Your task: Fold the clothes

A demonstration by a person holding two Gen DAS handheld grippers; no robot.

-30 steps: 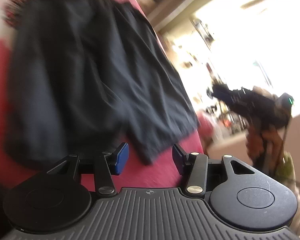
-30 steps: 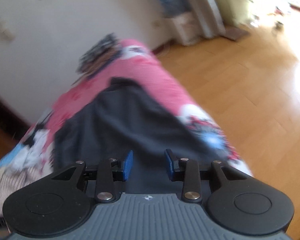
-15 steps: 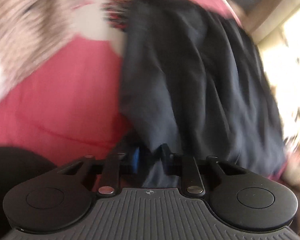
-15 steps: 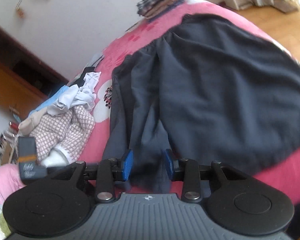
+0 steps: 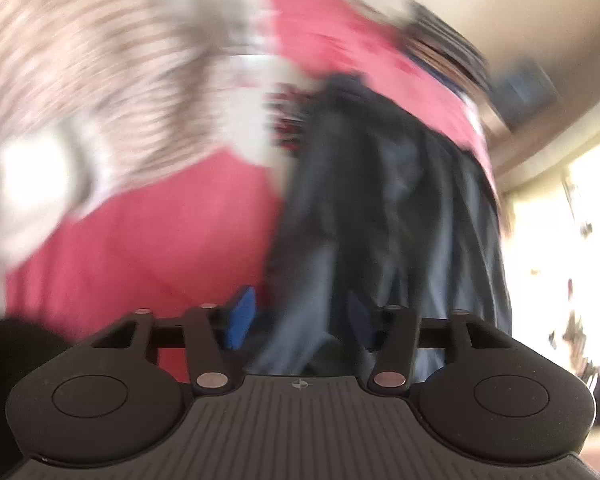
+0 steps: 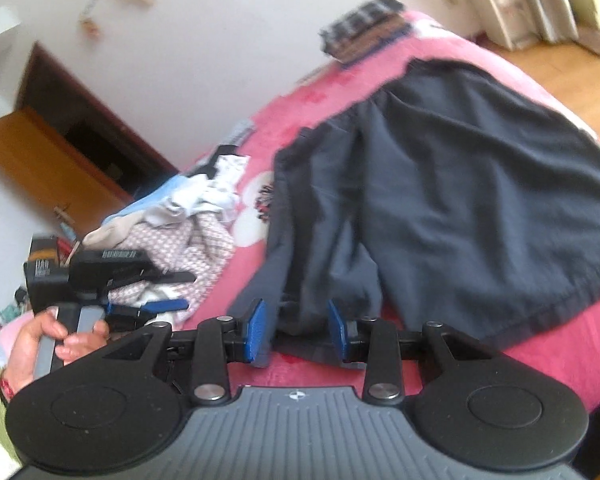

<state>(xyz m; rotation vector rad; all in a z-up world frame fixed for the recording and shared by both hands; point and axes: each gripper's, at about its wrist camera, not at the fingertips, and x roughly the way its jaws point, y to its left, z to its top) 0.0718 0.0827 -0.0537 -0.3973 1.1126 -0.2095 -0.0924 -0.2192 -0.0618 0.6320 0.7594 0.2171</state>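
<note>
Two grippers are working at the near hem of the dark shorts (image 6: 452, 184), which are lying spread on the pink bedspread (image 6: 560, 344) of the bed. My right gripper (image 6: 296, 330) is hovering with its blue-padded fingers (image 6: 256, 330) spread apart, a bunched fold of the hem sitting between them but not pinched. My left gripper (image 5: 300, 320) is at the left edge of the shorts (image 5: 384, 200); its fingers (image 5: 242, 320) are standing apart too, with dark cloth hanging between them, though the view is too blurred to say whether cloth is touching the pads. My left hand (image 6: 56, 340) is gripping that gripper's handle. A pile of unfolded clothes (image 6: 180, 224) is lying to the left of the shorts, and a folded checked stack (image 6: 364, 24) is resting at the far end of the bed.
</note>
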